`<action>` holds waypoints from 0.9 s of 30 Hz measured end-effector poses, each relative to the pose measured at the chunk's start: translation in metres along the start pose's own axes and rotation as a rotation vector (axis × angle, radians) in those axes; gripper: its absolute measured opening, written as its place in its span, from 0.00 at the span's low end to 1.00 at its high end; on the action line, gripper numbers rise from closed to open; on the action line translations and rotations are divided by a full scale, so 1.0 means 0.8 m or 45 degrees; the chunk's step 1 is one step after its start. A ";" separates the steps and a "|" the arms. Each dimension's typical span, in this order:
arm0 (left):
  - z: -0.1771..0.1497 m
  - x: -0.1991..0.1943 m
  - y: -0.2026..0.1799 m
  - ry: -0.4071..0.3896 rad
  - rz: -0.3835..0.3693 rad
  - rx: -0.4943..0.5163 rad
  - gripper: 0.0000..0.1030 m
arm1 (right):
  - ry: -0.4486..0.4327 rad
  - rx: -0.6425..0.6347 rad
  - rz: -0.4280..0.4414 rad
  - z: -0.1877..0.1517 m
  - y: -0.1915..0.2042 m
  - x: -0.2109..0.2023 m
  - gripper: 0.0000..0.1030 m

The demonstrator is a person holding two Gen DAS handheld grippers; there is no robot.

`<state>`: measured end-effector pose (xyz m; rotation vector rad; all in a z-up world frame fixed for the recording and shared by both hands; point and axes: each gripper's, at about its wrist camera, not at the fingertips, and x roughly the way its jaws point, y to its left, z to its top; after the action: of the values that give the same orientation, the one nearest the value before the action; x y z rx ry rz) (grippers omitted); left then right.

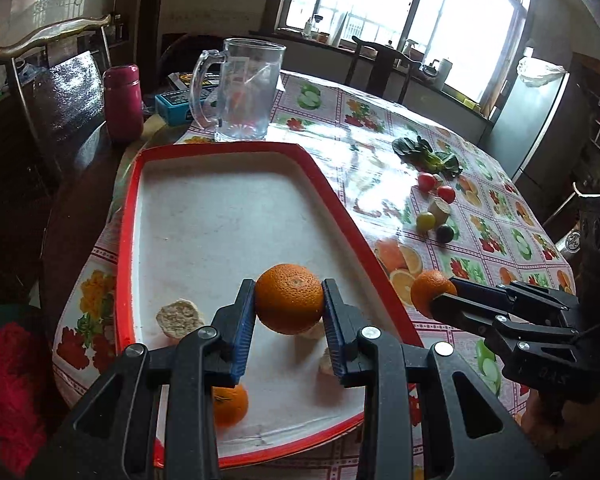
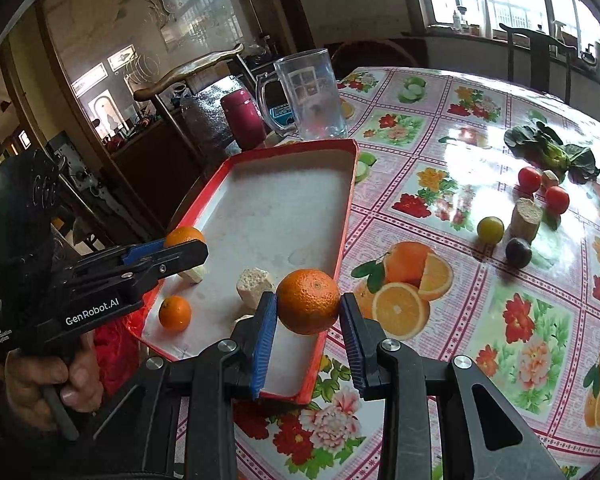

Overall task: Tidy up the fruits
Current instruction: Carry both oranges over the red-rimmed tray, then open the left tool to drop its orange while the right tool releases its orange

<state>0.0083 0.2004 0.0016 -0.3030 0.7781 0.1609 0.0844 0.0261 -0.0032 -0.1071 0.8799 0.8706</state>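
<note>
My left gripper (image 1: pixel 289 307) is shut on an orange (image 1: pixel 290 298) and holds it above the near part of the red-rimmed white tray (image 1: pixel 228 216). My right gripper (image 2: pixel 308 312) is shut on another orange (image 2: pixel 309 301) over the tray's right rim (image 2: pixel 346 236); it also shows in the left wrist view (image 1: pixel 434 294). A third orange (image 2: pixel 175 313) lies in the tray's near corner. Pale sugarcane pieces (image 2: pixel 254 286) lie in the tray. Two red tomatoes (image 2: pixel 530 179), a yellow-green fruit (image 2: pixel 490 230), a dark fruit (image 2: pixel 518 252) and a cane stub (image 2: pixel 525 220) lie on the table.
A clear glass mug (image 1: pixel 244 88), a magenta flask (image 1: pixel 123 102) and a blue box (image 1: pixel 174 106) stand beyond the tray. Leafy greens (image 1: pixel 428 154) lie far right. A chair (image 1: pixel 52 80) stands at the table's left edge. The table has a flowered cloth (image 2: pixel 440 320).
</note>
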 end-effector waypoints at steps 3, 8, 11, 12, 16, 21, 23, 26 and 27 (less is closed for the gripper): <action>0.003 0.001 0.013 -0.001 0.015 -0.021 0.29 | 0.011 -0.012 0.009 0.006 0.006 0.011 0.32; 0.013 0.006 0.035 0.001 0.039 -0.055 0.29 | 0.023 -0.035 0.018 0.021 0.016 0.031 0.32; 0.022 0.011 0.050 0.003 0.057 -0.084 0.29 | 0.035 -0.053 0.017 0.033 0.020 0.046 0.32; 0.024 0.014 0.055 0.005 0.060 -0.090 0.29 | 0.040 -0.057 0.018 0.037 0.021 0.052 0.32; 0.032 0.031 0.071 0.034 0.085 -0.110 0.29 | 0.077 -0.071 0.024 0.048 0.026 0.077 0.32; 0.032 0.050 0.080 0.079 0.104 -0.116 0.29 | 0.115 -0.077 0.034 0.055 0.028 0.104 0.32; 0.030 0.057 0.084 0.096 0.111 -0.124 0.29 | 0.134 -0.085 0.038 0.056 0.030 0.113 0.32; 0.028 0.065 0.089 0.126 0.118 -0.134 0.29 | 0.165 -0.093 0.036 0.056 0.031 0.126 0.32; 0.027 0.067 0.090 0.137 0.121 -0.139 0.29 | 0.164 -0.095 0.038 0.056 0.031 0.128 0.34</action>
<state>0.0422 0.2775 -0.0371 -0.3806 0.8924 0.2786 0.1288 0.1252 -0.0405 -0.2172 0.9716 0.9321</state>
